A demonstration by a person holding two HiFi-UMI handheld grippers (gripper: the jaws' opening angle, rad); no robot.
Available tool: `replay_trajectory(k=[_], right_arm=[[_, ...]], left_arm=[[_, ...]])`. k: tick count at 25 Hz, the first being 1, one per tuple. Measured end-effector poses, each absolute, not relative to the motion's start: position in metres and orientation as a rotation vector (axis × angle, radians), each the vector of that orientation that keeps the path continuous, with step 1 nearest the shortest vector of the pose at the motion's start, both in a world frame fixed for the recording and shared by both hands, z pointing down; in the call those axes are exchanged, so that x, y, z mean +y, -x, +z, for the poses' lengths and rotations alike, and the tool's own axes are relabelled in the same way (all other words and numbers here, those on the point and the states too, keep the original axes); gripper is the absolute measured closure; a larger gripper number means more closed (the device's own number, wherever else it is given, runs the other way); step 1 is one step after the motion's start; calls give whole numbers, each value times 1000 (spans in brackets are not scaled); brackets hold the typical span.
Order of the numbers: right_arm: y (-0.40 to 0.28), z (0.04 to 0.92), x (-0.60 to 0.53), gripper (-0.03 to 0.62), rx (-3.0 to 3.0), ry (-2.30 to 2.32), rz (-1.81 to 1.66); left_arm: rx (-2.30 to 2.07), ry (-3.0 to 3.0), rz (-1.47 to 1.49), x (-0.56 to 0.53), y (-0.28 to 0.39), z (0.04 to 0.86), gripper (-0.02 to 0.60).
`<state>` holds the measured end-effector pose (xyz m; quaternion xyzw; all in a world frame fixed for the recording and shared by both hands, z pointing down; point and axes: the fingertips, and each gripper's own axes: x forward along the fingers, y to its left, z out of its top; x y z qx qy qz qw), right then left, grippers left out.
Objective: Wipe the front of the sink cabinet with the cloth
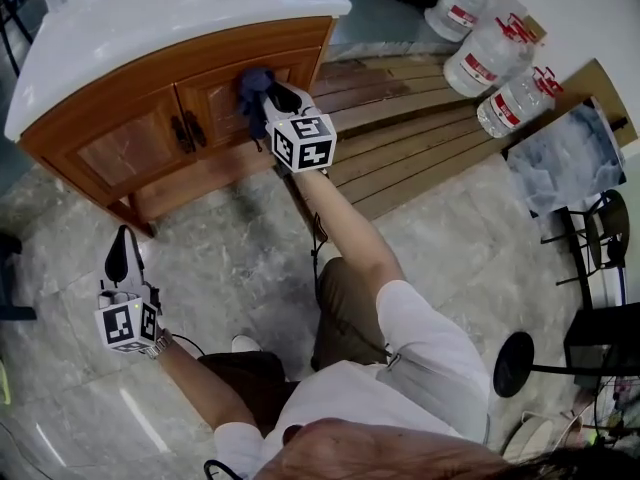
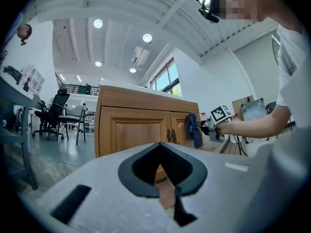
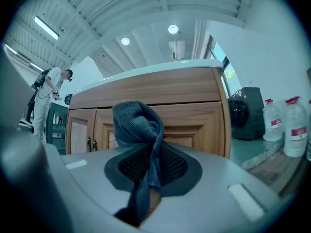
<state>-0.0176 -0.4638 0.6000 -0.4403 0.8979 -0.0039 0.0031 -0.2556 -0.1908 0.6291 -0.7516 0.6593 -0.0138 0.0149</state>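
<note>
The wooden sink cabinet with a white top stands at the upper left of the head view. A dark blue cloth is pressed on its right door, with my right gripper shut on it. In the right gripper view the bunched cloth sticks up from the closed jaws in front of the cabinet. My left gripper hangs low over the floor, shut and empty, well apart from the cabinet. The left gripper view shows the cabinet, the cloth and the left gripper's closed jaws.
Large water bottles stand at the upper right beside wooden planks. A round black stand base and a black chair are at the right. The floor is grey marble tile. Office chairs stand far left.
</note>
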Motion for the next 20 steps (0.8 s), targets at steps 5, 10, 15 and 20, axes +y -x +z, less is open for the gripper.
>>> replay_trajectory(k=[5,10,15,20], right_arm=[[-19,603,-480,520,2758,1506,-19],[-53,601,-491,520,2715,1595,-25],[-74,600,-493,520,2664,1649,-47],[-78,600,-494,522,2658,1669,-54]], left_arm=[[2047,2349,-44,-193,255,631,583],[2032,2362,-42,-197,251,631,583],[2018,2371,-35,-199,247,630,583],[2019,2372,-18,-197,247,630,583]])
